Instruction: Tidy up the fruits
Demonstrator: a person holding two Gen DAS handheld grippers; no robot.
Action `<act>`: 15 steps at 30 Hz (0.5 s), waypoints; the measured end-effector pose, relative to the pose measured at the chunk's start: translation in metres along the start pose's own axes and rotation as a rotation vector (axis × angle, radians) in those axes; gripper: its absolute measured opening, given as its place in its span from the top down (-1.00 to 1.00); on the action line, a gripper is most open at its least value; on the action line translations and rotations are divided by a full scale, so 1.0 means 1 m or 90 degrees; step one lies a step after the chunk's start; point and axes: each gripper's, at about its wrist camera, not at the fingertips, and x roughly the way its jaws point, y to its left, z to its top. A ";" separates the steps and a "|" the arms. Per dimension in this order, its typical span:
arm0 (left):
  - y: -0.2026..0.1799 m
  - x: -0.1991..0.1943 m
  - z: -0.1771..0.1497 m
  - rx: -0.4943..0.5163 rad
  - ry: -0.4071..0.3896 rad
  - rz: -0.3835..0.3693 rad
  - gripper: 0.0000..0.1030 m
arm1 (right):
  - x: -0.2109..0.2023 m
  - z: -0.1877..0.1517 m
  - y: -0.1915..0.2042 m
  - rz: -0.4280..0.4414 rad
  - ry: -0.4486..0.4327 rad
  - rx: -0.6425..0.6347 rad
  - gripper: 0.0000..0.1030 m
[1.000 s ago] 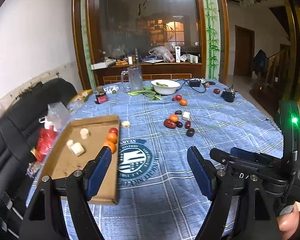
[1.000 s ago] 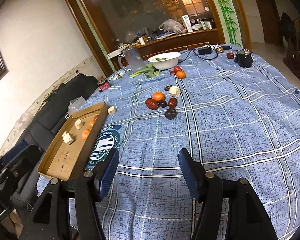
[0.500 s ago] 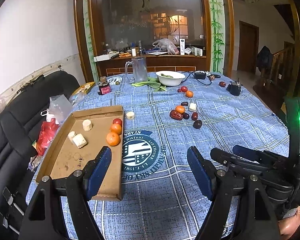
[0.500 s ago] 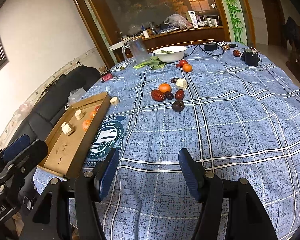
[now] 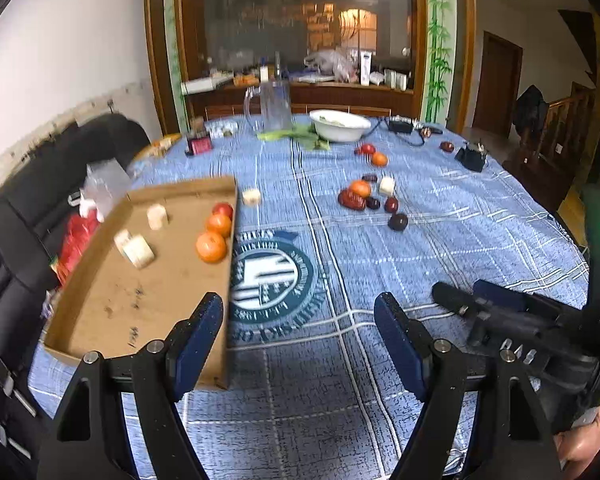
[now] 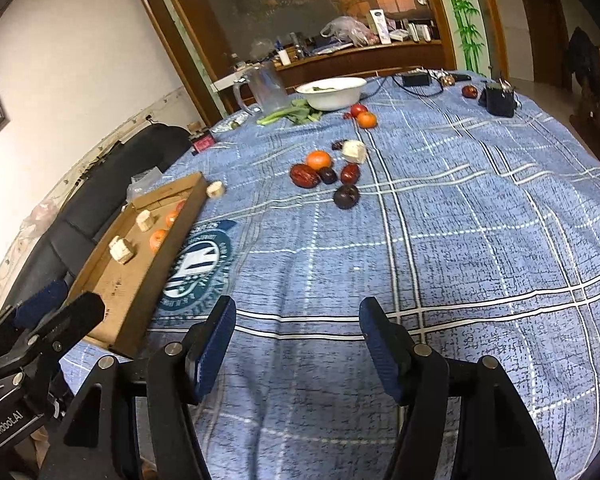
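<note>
A flat cardboard tray point(image 5: 112, 312) point(image 6: 112, 280) lies at the table's left edge, holding two oranges point(image 5: 211, 246), a red fruit point(image 5: 223, 209) and pale fruit chunks point(image 5: 138, 250). A cluster of loose fruit lies mid-table: an orange point(image 6: 318, 159), red dates point(image 6: 303, 175), dark plums point(image 6: 346, 196) and a pale chunk point(image 6: 355, 151). Another pale chunk point(image 6: 215, 189) lies beside the tray. My left gripper point(image 5: 298, 340) is open and empty near the table's front. My right gripper point(image 6: 296, 340) is open and empty, also near the front edge.
At the back stand a white bowl point(image 6: 332, 92), a glass pitcher point(image 6: 266, 88), green vegetables point(image 6: 290, 114), a red fruit with an orange point(image 6: 363, 115), and a black object point(image 6: 498, 98). A black sofa point(image 5: 20, 216) flanks the table's left side.
Both grippers have pulled back and risen slightly, so the table and fruit sit lower and farther in view. Both stay open and empty. No fruit has moved.
</note>
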 end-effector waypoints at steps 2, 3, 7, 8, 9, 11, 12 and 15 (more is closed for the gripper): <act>0.003 0.012 -0.002 -0.012 0.017 -0.013 -0.50 | 0.004 0.004 -0.010 -0.006 0.003 0.011 -0.33; 0.005 0.016 -0.002 -0.018 0.024 -0.019 -0.50 | 0.005 0.007 -0.015 -0.009 0.004 0.017 -0.33; 0.012 0.031 -0.002 -0.048 0.032 -0.042 -0.50 | 0.016 0.028 -0.032 -0.022 0.015 0.027 -0.33; 0.015 0.032 -0.001 -0.053 0.032 -0.044 -0.50 | 0.021 0.034 -0.034 -0.021 0.022 0.025 -0.33; 0.018 0.035 0.002 -0.060 0.032 -0.048 -0.50 | 0.027 0.042 -0.035 -0.019 0.030 0.020 -0.33; 0.023 0.039 0.009 -0.068 0.031 -0.052 -0.50 | 0.039 0.055 -0.033 -0.023 0.037 0.004 -0.32; 0.027 0.042 0.016 -0.073 0.031 -0.058 -0.50 | 0.046 0.061 -0.032 -0.030 0.038 -0.006 -0.32; 0.032 0.056 0.035 -0.087 0.046 -0.084 -0.50 | 0.069 0.078 -0.029 -0.049 0.040 -0.032 -0.32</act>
